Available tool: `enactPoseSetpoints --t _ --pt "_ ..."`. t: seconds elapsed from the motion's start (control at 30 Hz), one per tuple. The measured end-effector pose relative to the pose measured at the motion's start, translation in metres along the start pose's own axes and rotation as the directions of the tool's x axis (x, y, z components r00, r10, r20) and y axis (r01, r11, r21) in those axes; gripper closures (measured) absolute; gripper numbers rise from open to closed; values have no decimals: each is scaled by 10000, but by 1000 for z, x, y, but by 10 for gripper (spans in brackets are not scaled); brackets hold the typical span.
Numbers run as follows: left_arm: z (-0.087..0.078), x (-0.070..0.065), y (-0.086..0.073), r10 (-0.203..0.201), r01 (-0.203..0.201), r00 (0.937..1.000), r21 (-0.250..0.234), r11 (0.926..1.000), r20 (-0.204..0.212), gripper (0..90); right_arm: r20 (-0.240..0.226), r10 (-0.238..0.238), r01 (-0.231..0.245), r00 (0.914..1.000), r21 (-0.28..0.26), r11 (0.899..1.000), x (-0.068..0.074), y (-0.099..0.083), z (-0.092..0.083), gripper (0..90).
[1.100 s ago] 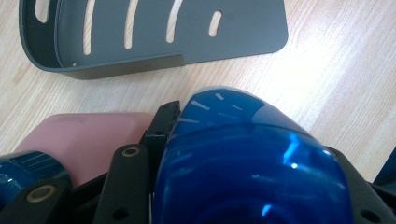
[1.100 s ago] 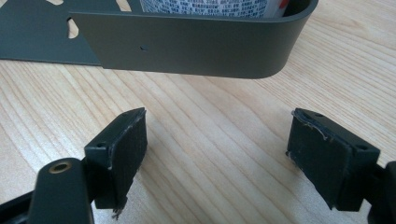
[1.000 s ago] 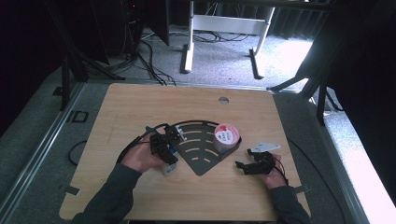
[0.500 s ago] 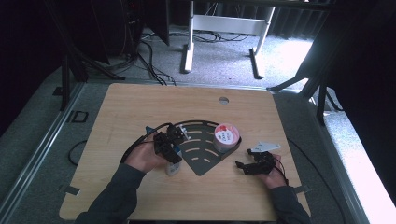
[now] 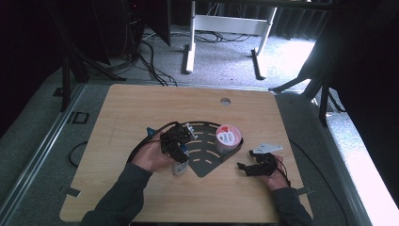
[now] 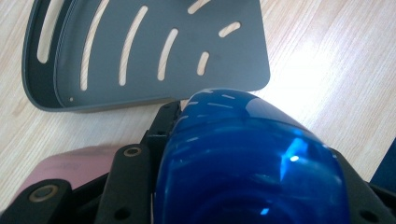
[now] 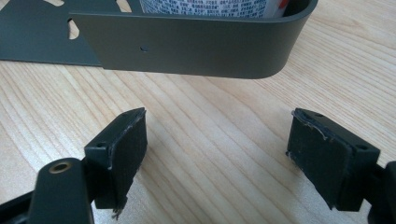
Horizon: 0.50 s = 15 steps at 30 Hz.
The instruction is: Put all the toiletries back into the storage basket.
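Observation:
A grey fan-shaped slotted tray (image 5: 207,160) lies flat at the middle of the wooden table. A round container (image 5: 227,137) with a red and white lid stands in its right corner. My left gripper (image 5: 180,149), at the tray's left edge, is shut on a glossy blue rounded object (image 6: 247,158) that swells between the jaws; a pale part (image 5: 180,167) of it sticks out below. Ahead of it lies the tray (image 6: 224,65). My right gripper (image 5: 243,168) rests right of the tray, open, with bare wood between its pads (image 7: 125,144). The tray wall (image 7: 196,46) and the printed container (image 7: 205,7) are just ahead.
The table has a round hole (image 5: 225,101) near its far edge. Cables trail off the table's left side (image 5: 77,155). Beyond the table stand a white frame (image 5: 190,42) and dark stands on grey carpet. Bare wood lies to the left and front.
My left gripper has edged slightly to the right, toward the tray, with the blue object still in it. The right gripper has stayed where it was.

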<state>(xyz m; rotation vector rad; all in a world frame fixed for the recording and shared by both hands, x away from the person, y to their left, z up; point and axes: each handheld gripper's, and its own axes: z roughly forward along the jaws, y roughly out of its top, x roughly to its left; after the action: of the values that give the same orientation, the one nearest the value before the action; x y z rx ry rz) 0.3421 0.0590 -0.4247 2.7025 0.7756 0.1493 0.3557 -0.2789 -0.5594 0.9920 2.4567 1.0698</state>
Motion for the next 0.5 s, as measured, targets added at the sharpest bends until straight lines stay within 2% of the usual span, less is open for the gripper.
enactPoseSetpoints --t 0.27,0.5 --pt "1 -4 9 133 -133 9999 -8 9999 11 554 -18 33 -33 10000 -8 10000 0 0 0 196" --pt "3 -5 17 238 -238 9996 -32 9997 176 554 -39 41 -41 10000 -9 10000 0 0 0 196"
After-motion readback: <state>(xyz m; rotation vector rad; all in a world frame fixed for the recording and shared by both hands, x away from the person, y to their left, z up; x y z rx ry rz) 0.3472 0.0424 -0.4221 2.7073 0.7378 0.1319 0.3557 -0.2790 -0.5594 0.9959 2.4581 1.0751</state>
